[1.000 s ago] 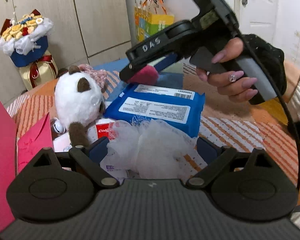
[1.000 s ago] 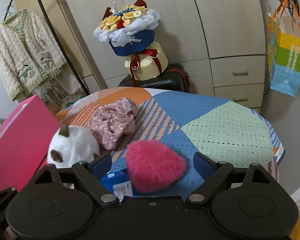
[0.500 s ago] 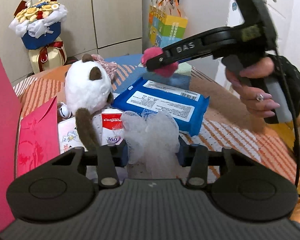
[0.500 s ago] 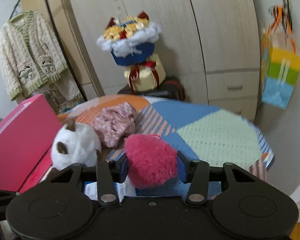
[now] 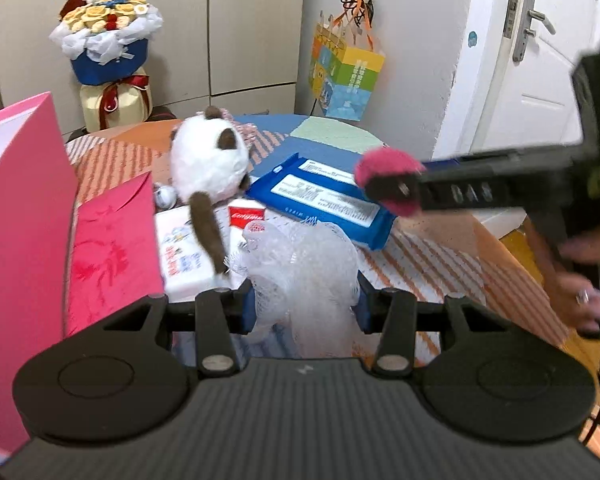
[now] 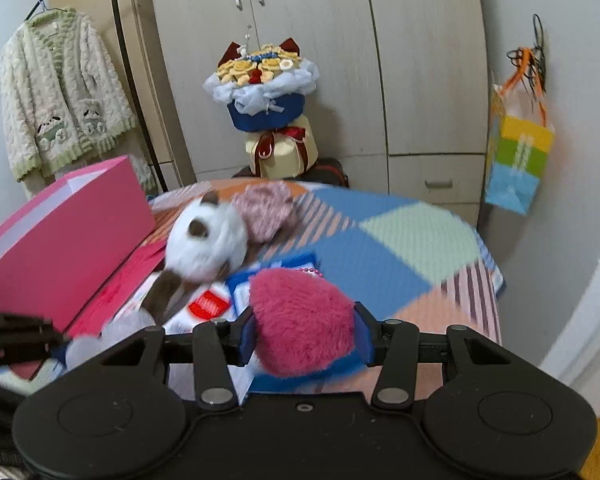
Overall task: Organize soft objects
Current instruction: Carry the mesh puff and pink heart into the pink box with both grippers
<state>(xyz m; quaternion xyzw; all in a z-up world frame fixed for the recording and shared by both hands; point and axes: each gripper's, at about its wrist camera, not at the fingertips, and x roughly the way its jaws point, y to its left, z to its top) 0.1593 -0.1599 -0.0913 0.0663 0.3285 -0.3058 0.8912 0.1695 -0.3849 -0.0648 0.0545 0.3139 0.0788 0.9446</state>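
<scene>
A blue wipes pack (image 5: 320,196) lies on the patchwork tablecloth (image 6: 416,236) beside what looks like a toothpaste box (image 5: 246,216), with a pink box (image 6: 64,236) at the left edge, 1 flower bouquet (image 6: 262,88) behind and a colourful bag (image 6: 516,160) hanging on the wall.

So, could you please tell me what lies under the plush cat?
The plush cat lies partly on a white box and a Colgate box; a small bell shows beside it. The rest is covered.

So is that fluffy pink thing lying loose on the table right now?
No, the fluffy pink puff is squeezed between the two fingers of the right gripper, lifted above the blue packet.
</scene>
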